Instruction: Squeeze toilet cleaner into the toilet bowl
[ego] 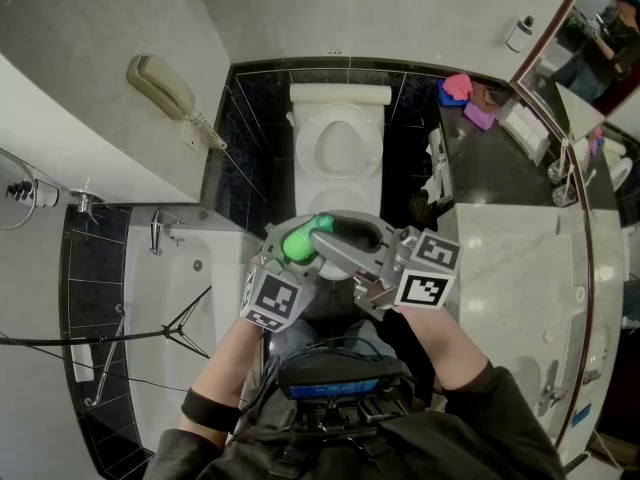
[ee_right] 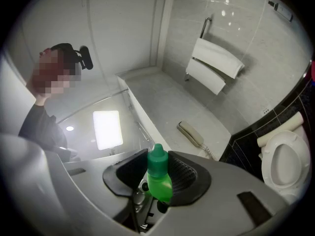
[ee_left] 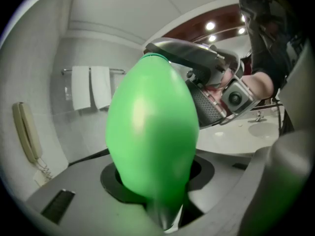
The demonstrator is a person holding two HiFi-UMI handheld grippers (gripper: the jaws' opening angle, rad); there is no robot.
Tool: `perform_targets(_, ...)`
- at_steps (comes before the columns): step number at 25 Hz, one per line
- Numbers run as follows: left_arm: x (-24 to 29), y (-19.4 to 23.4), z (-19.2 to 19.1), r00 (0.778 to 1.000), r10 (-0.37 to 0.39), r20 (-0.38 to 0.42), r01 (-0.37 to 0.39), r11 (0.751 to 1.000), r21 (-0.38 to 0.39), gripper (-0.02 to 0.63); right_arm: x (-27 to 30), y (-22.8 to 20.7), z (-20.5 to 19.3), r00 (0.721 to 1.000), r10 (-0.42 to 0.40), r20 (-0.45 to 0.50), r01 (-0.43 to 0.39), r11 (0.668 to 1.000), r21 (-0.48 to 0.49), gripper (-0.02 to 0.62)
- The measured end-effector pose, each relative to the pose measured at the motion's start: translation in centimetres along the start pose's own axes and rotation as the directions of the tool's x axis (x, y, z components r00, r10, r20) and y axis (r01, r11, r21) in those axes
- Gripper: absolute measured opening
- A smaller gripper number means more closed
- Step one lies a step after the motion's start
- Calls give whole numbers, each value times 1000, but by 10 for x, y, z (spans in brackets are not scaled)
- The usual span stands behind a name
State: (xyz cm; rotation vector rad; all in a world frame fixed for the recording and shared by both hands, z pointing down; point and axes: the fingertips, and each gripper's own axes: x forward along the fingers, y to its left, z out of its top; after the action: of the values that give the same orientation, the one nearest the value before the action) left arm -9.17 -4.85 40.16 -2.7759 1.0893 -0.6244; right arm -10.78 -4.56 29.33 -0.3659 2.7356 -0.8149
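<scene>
- Gripping the lower end of the smooth, egg-shaped green toilet cleaner bottle [ee_left: 152, 127], the left gripper [ee_left: 157, 188] is clenched on its glossy plastic.
- The right gripper [ee_right: 158, 173] pinches the bottle's tapered cap [ee_right: 157, 159] between ribbed black pads.
- The bottle hangs between both grippers, short of the white oval toilet bowl [ego: 338, 153].
</scene>
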Motion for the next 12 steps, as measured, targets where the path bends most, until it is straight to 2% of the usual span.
perform_targets(3, -3, -19, 8, 985, -170, 23, 171, 984, -48, 186, -3, 5, 1, 998, 70, -9, -70, 996, -50, 144)
perform_targets(6, -8, -38, 8, 951, -307, 44, 310, 945, -99, 186, -8, 11, 0, 991, 135, -23, -136, 986, -101, 144)
perform_targets(12, -22, -62, 12, 876, -477, 72, 482, 868, -117, 186, -17, 27, -4, 962, 273, -12, -270, 942, -201, 144)
